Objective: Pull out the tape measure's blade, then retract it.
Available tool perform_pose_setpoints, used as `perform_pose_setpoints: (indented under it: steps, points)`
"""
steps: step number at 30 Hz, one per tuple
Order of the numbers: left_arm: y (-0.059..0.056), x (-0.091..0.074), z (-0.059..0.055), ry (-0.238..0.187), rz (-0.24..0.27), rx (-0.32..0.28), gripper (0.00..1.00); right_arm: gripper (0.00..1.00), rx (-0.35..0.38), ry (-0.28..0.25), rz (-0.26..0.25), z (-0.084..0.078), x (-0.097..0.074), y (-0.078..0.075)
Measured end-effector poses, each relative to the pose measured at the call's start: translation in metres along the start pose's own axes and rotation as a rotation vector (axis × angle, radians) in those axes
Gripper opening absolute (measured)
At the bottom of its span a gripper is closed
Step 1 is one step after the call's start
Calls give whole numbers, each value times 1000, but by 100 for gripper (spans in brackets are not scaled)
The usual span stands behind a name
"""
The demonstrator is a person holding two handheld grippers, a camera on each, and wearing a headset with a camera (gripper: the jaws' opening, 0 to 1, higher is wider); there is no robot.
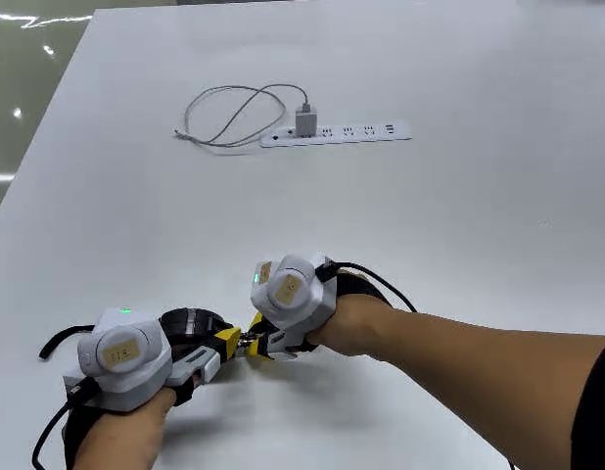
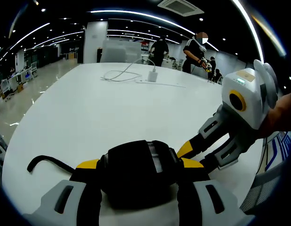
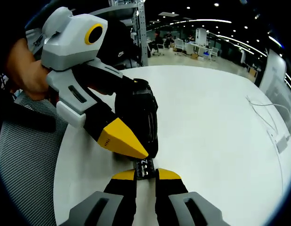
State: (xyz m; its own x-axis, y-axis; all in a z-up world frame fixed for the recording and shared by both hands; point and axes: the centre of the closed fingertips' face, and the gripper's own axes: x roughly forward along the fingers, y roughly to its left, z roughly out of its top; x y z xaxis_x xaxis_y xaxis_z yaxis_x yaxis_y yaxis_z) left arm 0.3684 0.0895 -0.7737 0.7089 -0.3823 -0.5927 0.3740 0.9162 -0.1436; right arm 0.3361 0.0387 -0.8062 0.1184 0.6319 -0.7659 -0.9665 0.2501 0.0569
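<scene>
The left gripper point(image 2: 140, 165) is clamping the black tape measure point(image 1: 190, 325) between its yellow-tipped jaws, holding it low over the near edge of the white surface point(image 1: 430, 215). The right gripper point(image 3: 146, 175) is facing it from just beside, its jaws pinching the end of the blade point(image 3: 144, 166), with only a short stub of blade showing out of the case. A power strip point(image 1: 342, 131) with a coiled cable point(image 1: 234, 113) is lying well apart, farther back.
</scene>
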Motion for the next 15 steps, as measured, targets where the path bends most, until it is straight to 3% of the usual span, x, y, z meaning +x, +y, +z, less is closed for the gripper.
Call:
perform_pose_setpoints:
  steps: [15]
  points:
    - [0,0,0,1,-1,-4,61,10,-4,-16,-1,4,4,1]
